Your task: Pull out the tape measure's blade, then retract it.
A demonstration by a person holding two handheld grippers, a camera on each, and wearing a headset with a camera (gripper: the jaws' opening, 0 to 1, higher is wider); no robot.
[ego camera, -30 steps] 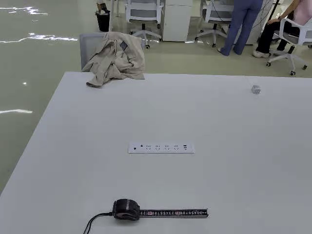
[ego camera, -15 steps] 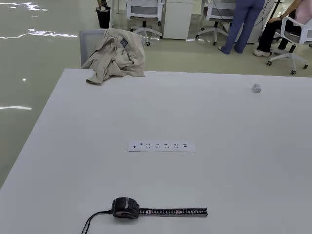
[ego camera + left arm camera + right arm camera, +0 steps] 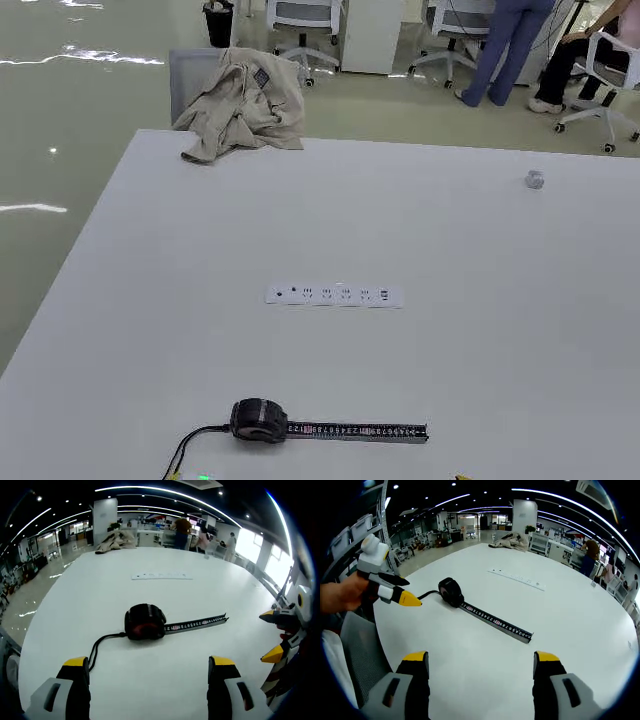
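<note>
Spanning the head view, the white table (image 3: pixel 500 330) carries a beige jacket (image 3: pixel 240 105) heaped far beyond the power strip (image 3: pixel 334 295). On the near side of the strip hover the left gripper (image 3: pixel 149 662) and right gripper (image 3: pixel 481 656), each with jaws spread wide, holding nothing. Between them and the strip lies the black tape measure (image 3: pixel 259 420), its blade (image 3: pixel 357 432) run out flat, parallel with the strip.

left gripper (image 3: pixel 148 661): grey body, 2 black fingers (image 3: pixel 77 685), yellow tips | right gripper (image 3: pixel 481 656): same

Black tape measure (image 3: pixel 259 419) near table edge — blade (image 3: pixel 357 432) extended, flat.
</note>
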